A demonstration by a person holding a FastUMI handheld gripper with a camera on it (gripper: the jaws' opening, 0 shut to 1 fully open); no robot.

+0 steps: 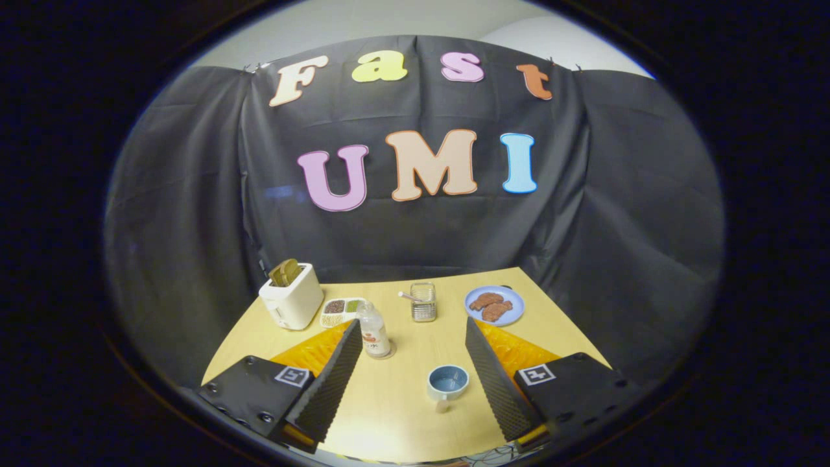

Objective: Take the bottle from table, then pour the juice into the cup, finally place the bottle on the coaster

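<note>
A small clear bottle [374, 331] with a pale cap and a label stands upright on the wooden table [395, 421], just right of my left fingertip. Under its base shows the rim of a thin round coaster [389, 354]. A cup [447, 381], white outside and blue inside, sits on the table between my fingers, closer to the right one, with its handle pointing back toward me. It looks empty. My gripper [412, 324] is open wide above the near part of the table, holding nothing.
Beyond the bottle stand a white toaster [292, 298] with bread in it, a small divided tray [342, 311] of grains, a metal mesh basket [423, 302] and a blue plate [494, 305] with brown food. Black cloth walls close the booth behind.
</note>
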